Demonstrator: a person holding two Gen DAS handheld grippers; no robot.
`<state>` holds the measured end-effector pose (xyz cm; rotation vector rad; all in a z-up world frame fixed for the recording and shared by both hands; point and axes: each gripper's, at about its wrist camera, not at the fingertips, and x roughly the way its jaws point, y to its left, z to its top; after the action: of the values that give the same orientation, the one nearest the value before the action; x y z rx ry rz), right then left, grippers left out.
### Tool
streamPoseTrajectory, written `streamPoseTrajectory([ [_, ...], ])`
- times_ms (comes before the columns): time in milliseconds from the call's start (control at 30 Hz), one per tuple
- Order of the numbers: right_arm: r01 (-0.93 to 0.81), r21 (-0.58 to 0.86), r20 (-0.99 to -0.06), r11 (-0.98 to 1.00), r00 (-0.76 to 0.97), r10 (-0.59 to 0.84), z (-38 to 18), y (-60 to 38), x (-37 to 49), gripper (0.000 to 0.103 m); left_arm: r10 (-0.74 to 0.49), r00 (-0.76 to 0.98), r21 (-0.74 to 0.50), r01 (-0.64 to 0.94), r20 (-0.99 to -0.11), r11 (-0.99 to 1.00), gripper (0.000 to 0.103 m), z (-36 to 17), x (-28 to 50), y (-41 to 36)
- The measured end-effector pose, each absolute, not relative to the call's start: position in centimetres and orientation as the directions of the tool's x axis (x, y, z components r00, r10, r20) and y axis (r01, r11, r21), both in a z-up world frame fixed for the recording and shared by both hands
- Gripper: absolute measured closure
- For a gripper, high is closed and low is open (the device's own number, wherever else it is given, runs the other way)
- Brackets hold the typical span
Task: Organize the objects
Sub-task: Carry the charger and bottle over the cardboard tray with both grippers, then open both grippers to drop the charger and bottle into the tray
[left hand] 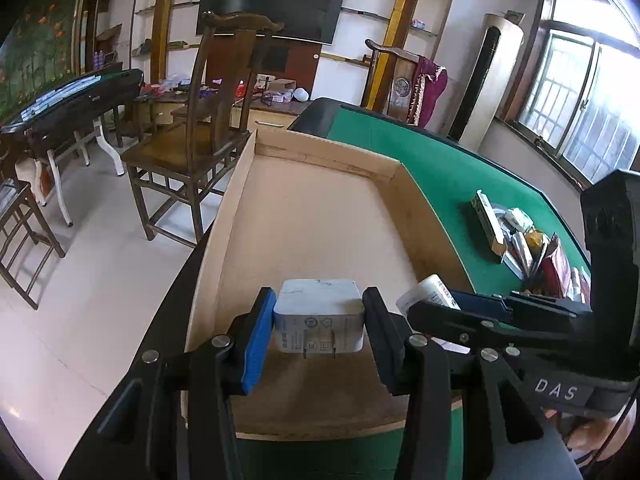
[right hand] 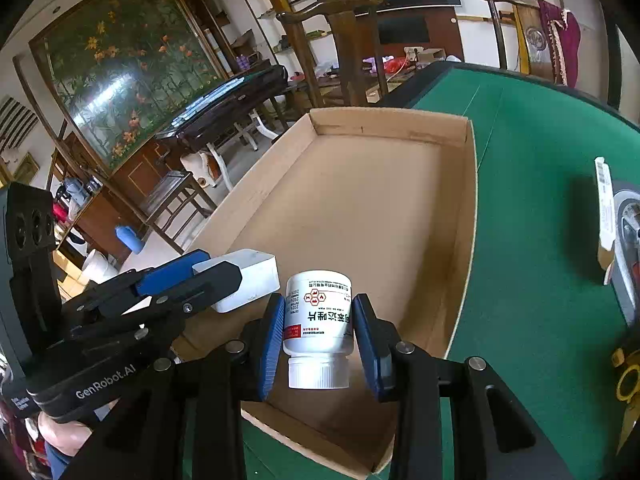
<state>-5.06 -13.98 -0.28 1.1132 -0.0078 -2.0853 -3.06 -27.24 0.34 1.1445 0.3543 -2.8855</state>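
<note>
— What did each tool hold? 
— The left gripper [left hand: 318, 328] clasped a white charger [left hand: 319, 316]; the right gripper [right hand: 320, 338] pinched an upended pill bottle [right hand: 318, 322], both low over the cardboard tray [right hand: 466, 216]'s near end.

— The risk? 
— Likely the two tools colliding, or the bottle rolling once freed.

— Anything unclear? 
— Whether either item touched the tray floor; the pile [left hand: 528, 248] on the green table [left hand: 440, 168] was cropped.
</note>
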Motion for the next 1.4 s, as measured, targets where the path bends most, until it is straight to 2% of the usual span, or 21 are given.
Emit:
streamPoseTrajectory([
  [467, 0.625, 0.301, -0.727, -0.72, -0.338, -0.597, -1.5, -15.2, -4.0, 0.065, 0.064, -0.692, -0.172, 0.088, -0.719, -0.981, 0.059, -1.2, -3.0, -27.9],
  [667, 0.644, 0.3, -0.741, -0.704, -0.308, -0.597, -1.9, -15.0, -2.6, 0.065, 0.024, -0.679, -0.12, 0.094, -0.734, -0.988, 0.059, -1.3, -1.5, -27.5],
  [1067, 0.694, 0.272, -0.743, -0.667, -0.289, -0.604, -1.9, -15.8, -1.5, 0.062, -0.002, -0.685, -0.114, 0.123, -0.728, -0.986, 0.058, -1.4, 0.5, -27.9],
  [1133, 0.691, 0.282, -0.736, -0.665, -0.288, -0.612, -1.7, -15.8, -2.1, 0.059, 0.035, -0.694, -0.166, 0.123, -0.719, -0.978, 0.05, -1.3, 0.0, -28.4],
  [1233, 0.676, 0.3, -0.719, -0.673, -0.304, -0.625, -1.2, -14.7, -2.9, 0.044, 0.049, -0.698, -0.187, 0.123, -0.714, -0.975, 0.044, -0.9, -0.4, -28.6],
  [1400, 0.663, 0.348, -0.673, -0.663, -0.316, -0.669, 0.8, -12.1, -3.2, 0.044, 0.068, -0.709, -0.226, 0.13, -0.701, -0.965, 0.039, -0.4, -0.5, -28.4],
])
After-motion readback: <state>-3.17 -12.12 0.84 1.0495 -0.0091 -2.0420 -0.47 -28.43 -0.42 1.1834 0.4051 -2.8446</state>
